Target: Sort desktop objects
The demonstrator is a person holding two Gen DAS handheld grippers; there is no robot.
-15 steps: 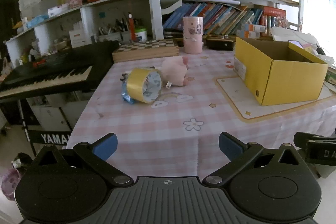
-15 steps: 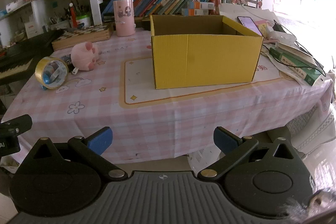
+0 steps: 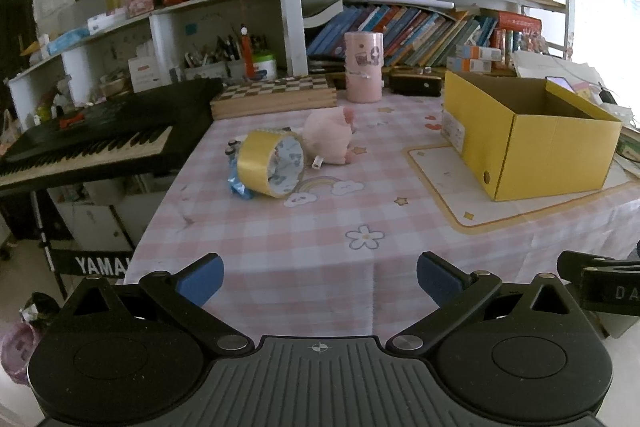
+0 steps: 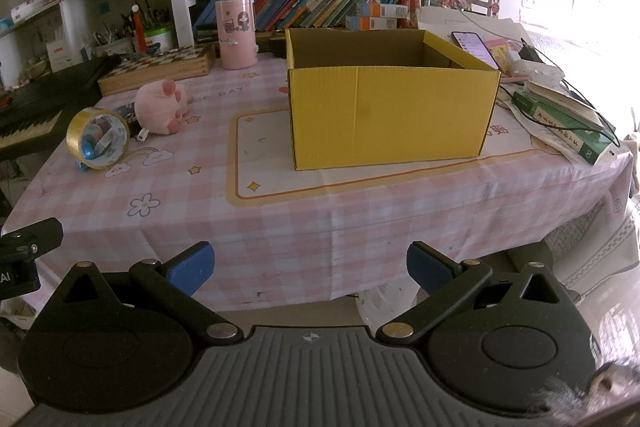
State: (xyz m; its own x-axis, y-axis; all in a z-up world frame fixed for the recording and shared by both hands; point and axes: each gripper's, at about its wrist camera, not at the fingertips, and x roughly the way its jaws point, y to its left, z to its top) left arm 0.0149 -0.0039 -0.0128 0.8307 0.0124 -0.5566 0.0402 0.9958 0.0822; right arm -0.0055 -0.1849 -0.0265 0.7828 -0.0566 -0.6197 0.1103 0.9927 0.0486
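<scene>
Two claws, mine, hang wide open and empty short of the bench's near edge: the left claw [image 3: 318,277] at the bottom of its frame, the right claw [image 4: 310,267] likewise, blue pads well apart with nothing between them. Beyond the left claw, mid-frame left, the yellow tape roll [image 3: 269,163] stands on its rim, propped over a crumpled blue wrapper [image 3: 239,187], with the pink plush toy [image 3: 327,139] just beside it at upper right. The open yellow box [image 4: 394,111], where I judge the things belong, fills the centre of the right wrist view, well apart from them.

The risk, as I read it: the roll is tilted and round, so a pad nudging its rim could send it rolling toward the bench's left edge and the keyboard [image 3: 88,147] beside it. The plush is soft and may squirm out of a shallow pinch. The checked tablecloth [image 4: 280,227] drapes loosely over the front; a low approach could snag it and drag everything.
</scene>
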